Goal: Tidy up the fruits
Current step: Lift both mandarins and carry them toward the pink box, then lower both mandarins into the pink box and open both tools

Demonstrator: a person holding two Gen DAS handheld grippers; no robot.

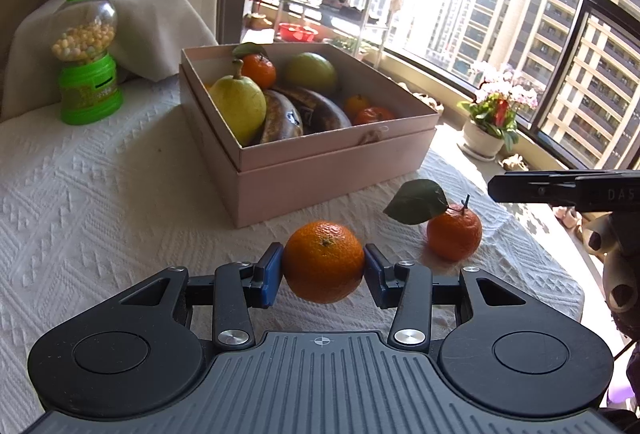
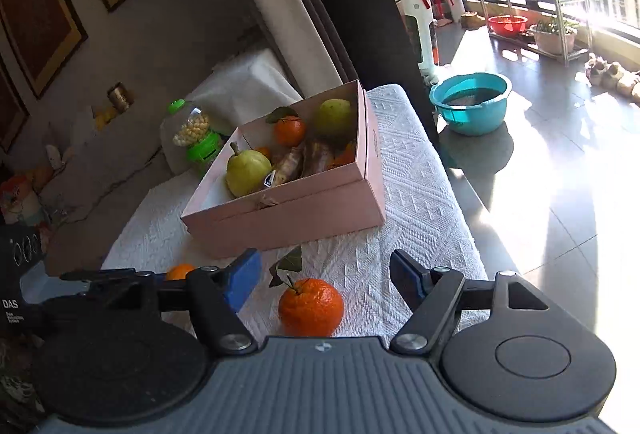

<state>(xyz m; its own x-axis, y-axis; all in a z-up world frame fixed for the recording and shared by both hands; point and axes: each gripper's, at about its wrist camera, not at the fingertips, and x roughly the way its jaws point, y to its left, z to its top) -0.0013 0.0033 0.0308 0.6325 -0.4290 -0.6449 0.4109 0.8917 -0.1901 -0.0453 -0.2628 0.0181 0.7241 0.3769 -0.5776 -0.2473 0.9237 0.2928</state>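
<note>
My left gripper (image 1: pixel 324 270) jaws pinch a round, leafless orange mandarin (image 1: pixel 323 261) just above the white-clothed bench (image 1: pixel 100 193), the open pink cardboard fruit box (image 1: pixel 320 169) straight ahead, while my right gripper (image 2: pixel 326 280) jaws spread around the leafy mandarin (image 2: pixel 311 307).

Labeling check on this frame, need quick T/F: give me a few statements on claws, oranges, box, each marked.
1. The left claw is shut on an orange. True.
2. The right claw grips the leafy orange. False: it is open, the fruit lying on the cloth between its fingers.
3. The pink box holds a pear and bananas. True.
4. The green candy dispenser stands inside the box. False: it stands on the cloth beside it.
</note>
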